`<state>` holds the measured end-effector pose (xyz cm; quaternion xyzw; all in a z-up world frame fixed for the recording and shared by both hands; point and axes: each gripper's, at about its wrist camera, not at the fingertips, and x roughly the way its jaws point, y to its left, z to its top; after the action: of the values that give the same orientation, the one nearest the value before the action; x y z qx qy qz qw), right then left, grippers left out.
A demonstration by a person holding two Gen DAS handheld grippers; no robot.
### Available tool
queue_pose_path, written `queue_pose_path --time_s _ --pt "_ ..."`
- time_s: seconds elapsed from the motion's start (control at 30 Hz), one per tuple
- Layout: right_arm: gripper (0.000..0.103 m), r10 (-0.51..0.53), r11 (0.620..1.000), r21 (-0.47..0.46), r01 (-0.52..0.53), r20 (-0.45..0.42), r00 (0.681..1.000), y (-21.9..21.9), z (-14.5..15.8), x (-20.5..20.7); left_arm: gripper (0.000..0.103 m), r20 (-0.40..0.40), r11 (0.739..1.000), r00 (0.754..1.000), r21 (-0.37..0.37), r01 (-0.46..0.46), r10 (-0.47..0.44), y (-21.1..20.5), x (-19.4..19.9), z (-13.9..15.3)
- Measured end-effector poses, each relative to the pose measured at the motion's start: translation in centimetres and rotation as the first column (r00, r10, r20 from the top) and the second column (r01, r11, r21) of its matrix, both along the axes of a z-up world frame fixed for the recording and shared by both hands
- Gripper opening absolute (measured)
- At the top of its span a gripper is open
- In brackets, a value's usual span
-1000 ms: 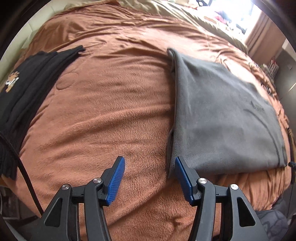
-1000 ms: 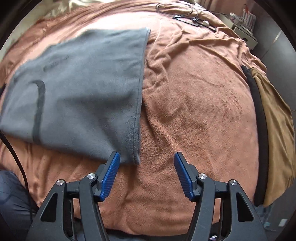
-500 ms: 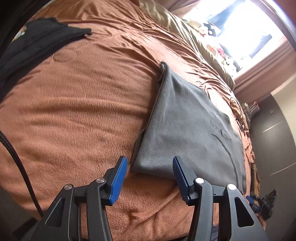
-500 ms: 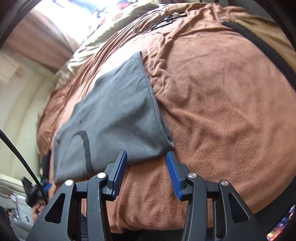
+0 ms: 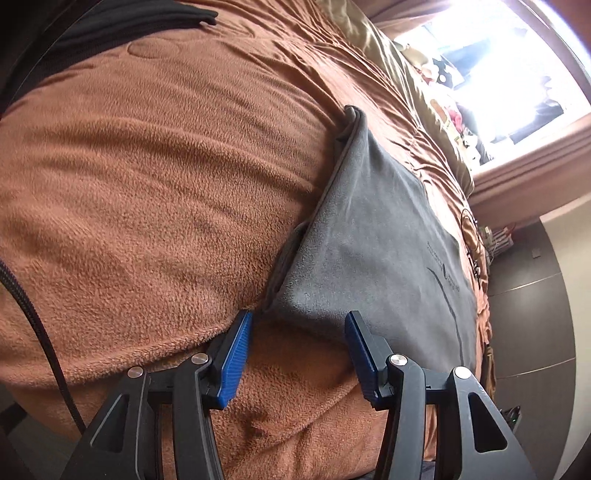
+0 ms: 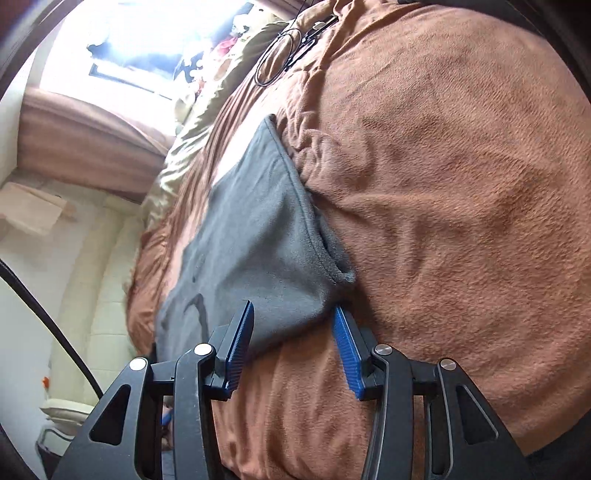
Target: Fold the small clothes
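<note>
A grey fleece garment (image 5: 373, 236) lies folded flat on a brown fleece blanket (image 5: 147, 177). My left gripper (image 5: 297, 325) is open, low over the blanket, its blue pads either side of the garment's near left corner. In the right wrist view the same garment (image 6: 258, 236) shows, and my right gripper (image 6: 293, 321) is open with its pads straddling the near right corner, whose hem curls up. Neither gripper holds the cloth.
A black garment (image 5: 110, 22) lies at the far left of the bed. A black cable and small items (image 6: 288, 55) lie on the blanket's far side. A bright window (image 5: 498, 66) and olive bedding (image 5: 399, 62) are beyond. The bed's near edge is just below both grippers.
Both grippers dropped lower and moved in toward the garment's near corners, tilting sideways. The corners now sit between the open pads. The garment has not moved.
</note>
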<state>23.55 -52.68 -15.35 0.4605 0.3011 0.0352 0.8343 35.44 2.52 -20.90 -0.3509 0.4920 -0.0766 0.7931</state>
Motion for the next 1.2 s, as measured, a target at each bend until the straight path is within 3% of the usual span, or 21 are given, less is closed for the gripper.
queue_pose_path --time_s 0.3,0.43,0.73,0.93,1.0,1.07,1.13,1.2 --pt "0.042 -0.03 0.999 0.016 0.03 -0.007 1.0 0.0 -1.4 0.6 0.053 0.007 0.998 1.0 -0.065 -0.02 0.021 -0.1 0.5 -0.6" --pt "0.036 -0.038 0.999 0.016 0.038 -0.001 0.999 0.4 -1.2 0.5 0.053 0.038 0.995 0.998 -0.093 -0.046 0.05 -0.3 1.1 -0.8" --pt "0.036 -0.087 0.994 0.071 0.087 -0.005 0.996 0.1 -1.8 0.3 0.053 0.125 0.993 0.988 -0.079 -0.082 0.092 -1.2 1.8 -0.6" --pt "0.036 -0.09 0.995 0.053 0.09 0.0 0.996 0.2 -1.7 1.0 0.053 0.166 0.996 0.982 -0.046 -0.083 0.089 -1.7 2.2 -0.3" --pt "0.036 -0.089 0.995 0.038 0.089 -0.003 0.996 0.4 -1.6 1.3 0.047 0.169 0.995 0.981 -0.032 -0.092 0.096 -1.7 2.0 -0.3" --pt "0.029 -0.09 0.996 0.012 0.09 -0.003 0.996 0.7 -1.3 1.4 0.036 0.157 0.994 0.982 -0.019 -0.106 0.108 -1.4 2.0 -0.4" --pt "0.008 -0.085 0.996 -0.003 0.085 -0.007 0.996 0.9 -1.1 1.4 0.023 0.143 0.993 0.983 -0.005 -0.115 0.115 -1.1 1.9 -0.5" --pt "0.001 -0.087 0.996 -0.022 0.087 -0.013 0.996 1.1 -0.8 1.3 0.01 0.139 0.993 0.983 0.018 -0.119 0.116 -1.0 1.8 -0.4"
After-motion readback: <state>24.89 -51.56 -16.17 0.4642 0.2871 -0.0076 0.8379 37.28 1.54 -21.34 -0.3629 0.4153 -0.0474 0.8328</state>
